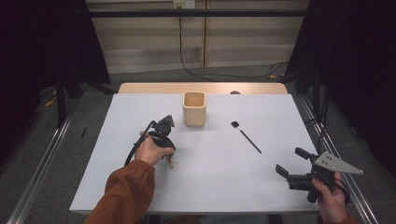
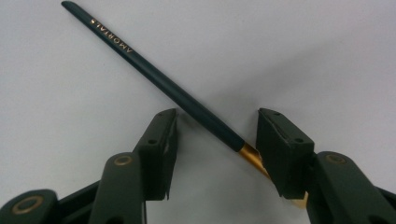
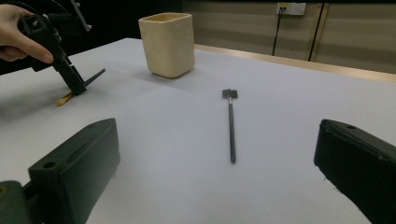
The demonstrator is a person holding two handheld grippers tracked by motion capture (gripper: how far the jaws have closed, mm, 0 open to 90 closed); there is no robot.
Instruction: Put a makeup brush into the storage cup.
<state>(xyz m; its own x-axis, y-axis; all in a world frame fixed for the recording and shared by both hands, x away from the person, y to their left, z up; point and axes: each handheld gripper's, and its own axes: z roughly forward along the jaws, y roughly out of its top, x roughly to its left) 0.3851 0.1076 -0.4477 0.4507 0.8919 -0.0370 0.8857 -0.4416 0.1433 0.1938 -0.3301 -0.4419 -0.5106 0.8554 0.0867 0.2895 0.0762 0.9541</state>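
Left gripper (image 2: 217, 135), seen in its own view: two black jaws spread apart, pointing down at the white table (image 1: 224, 177), w/ a dark-handled makeup brush (image 2: 154, 77) lying diagonally between them. The brush's gold ferrule sits right next to the right-hand jaw and runs partly behind it; the handle passes close by the left-hand jaw's tip, so the jaws straddle the brush but aren't closed on it. Gold lettering runs along the handle's far end. In the high view the left gripper (image 1: 167, 156) is held by a hand in a rust-orange sleeve, at the table's left-centre, w/ the brush's tan end poking out below it. Just beyond, near the table's far middle, stands a cream square-sided cup (image 1: 194, 108), upright, empty as far as can be seen. Right of the cup, apart from it, lies a second thin black brush (image 1: 246, 137), flat on the table. Right gripper (image 1: 289, 162) is held near the table's front right corner, jaws wide open, holding nothing, aimed toward the thin brush and cup.
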